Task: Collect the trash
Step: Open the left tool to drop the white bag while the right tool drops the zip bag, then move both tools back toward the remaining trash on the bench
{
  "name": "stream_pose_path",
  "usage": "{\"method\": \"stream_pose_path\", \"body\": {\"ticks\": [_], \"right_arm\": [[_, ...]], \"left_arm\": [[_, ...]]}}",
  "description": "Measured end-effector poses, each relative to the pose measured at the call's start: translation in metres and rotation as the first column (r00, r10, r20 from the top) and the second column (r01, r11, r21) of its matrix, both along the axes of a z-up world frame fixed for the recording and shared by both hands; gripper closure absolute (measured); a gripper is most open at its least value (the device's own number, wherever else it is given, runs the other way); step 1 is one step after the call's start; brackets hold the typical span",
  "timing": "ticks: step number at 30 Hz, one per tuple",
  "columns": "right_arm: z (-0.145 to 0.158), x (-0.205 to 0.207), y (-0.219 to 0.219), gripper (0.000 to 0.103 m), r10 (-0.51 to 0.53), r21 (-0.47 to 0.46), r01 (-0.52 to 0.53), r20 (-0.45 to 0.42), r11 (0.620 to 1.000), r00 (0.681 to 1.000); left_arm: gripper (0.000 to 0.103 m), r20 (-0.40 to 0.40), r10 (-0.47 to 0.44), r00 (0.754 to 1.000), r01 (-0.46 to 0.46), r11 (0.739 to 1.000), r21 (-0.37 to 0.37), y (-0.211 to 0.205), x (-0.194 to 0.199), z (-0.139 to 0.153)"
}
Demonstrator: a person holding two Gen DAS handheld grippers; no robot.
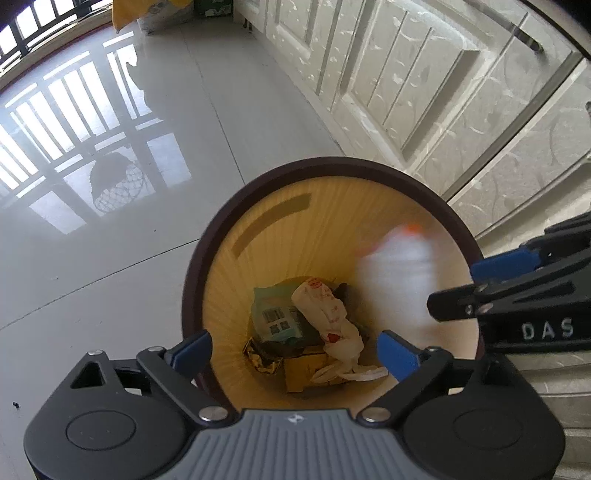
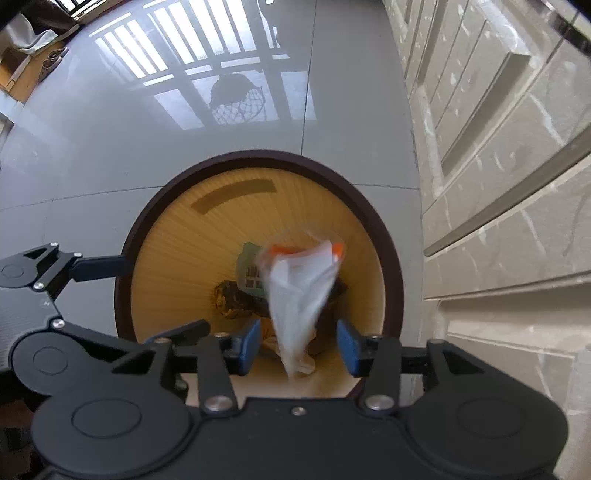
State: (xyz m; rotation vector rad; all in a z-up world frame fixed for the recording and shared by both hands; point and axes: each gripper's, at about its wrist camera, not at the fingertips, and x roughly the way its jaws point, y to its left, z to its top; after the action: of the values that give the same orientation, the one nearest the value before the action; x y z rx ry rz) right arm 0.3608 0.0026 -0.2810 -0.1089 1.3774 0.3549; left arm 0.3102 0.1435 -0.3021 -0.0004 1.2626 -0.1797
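A round bin with a dark brown rim (image 1: 332,164) (image 2: 258,157) and a yellow ribbed inside stands on the floor below both grippers. At its bottom lie a teal packet (image 1: 275,314), a white wrapper with red print (image 1: 325,306), gold foil (image 1: 258,356) and a piece of cardboard (image 1: 299,373). My left gripper (image 1: 293,349) hangs over the bin, open wide and empty. My right gripper (image 2: 298,341) (image 1: 472,284) is open over the bin's right side. A blurred white plastic bag with orange print (image 2: 299,288) (image 1: 399,266) is between its blue pads, touching neither, inside the bin's mouth.
Pale panelled cabinet doors (image 1: 424,92) (image 2: 498,147) run close along the bin's right side. Glossy grey floor tiles (image 1: 110,258) spread to the left and beyond, mirroring a barred window. A yellow bag and boxes (image 1: 147,14) stand at the far end of the floor.
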Motion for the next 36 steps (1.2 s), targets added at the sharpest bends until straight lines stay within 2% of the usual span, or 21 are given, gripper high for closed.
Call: {"method": "stream_pose_path", "body": {"ticks": [3, 7, 9, 16, 21, 27, 36], "right_arm": [[0.004, -0.002, -0.001, 0.044, 0.007, -0.014, -0.007, 0.001, 1.000, 1.000], [0.007, -0.007, -0.002, 0.039, 0.026, -0.032, -0.026, 0.001, 0.999, 1.000], [0.011, -0.008, -0.003, 0.033, 0.029, -0.033, -0.029, 0.008, 0.999, 1.000], [0.024, -0.012, -0.006, 0.020, 0.021, -0.033, -0.019, 0.049, 0.999, 0.999], [0.037, -0.016, -0.009, 0.005, 0.000, -0.034, 0.003, 0.079, 0.999, 0.997], [0.054, -0.027, -0.010, 0.001, -0.007, -0.033, 0.010, 0.107, 0.999, 0.994], [0.090, -0.046, -0.016, 0.000, -0.015, -0.040, 0.021, 0.149, 0.999, 0.989]], "left_arm": [[0.004, -0.007, 0.010, 1.000, -0.010, 1.000, 0.009, 0.002, -0.004, 0.003], [0.001, -0.024, 0.036, 0.999, -0.036, 0.999, 0.005, 0.005, -0.008, 0.005], [0.000, -0.028, 0.040, 0.999, -0.040, 0.999, 0.007, 0.006, -0.010, 0.008], [0.000, -0.034, 0.066, 0.997, -0.066, 0.998, 0.002, 0.009, -0.016, 0.017], [0.000, -0.033, 0.076, 0.997, -0.076, 0.997, 0.010, 0.012, -0.022, 0.026], [0.000, -0.023, 0.092, 0.996, -0.091, 0.996, 0.021, 0.017, -0.033, 0.043], [0.000, -0.010, 0.146, 0.989, -0.146, 0.989, 0.019, 0.024, -0.052, 0.079]]}}
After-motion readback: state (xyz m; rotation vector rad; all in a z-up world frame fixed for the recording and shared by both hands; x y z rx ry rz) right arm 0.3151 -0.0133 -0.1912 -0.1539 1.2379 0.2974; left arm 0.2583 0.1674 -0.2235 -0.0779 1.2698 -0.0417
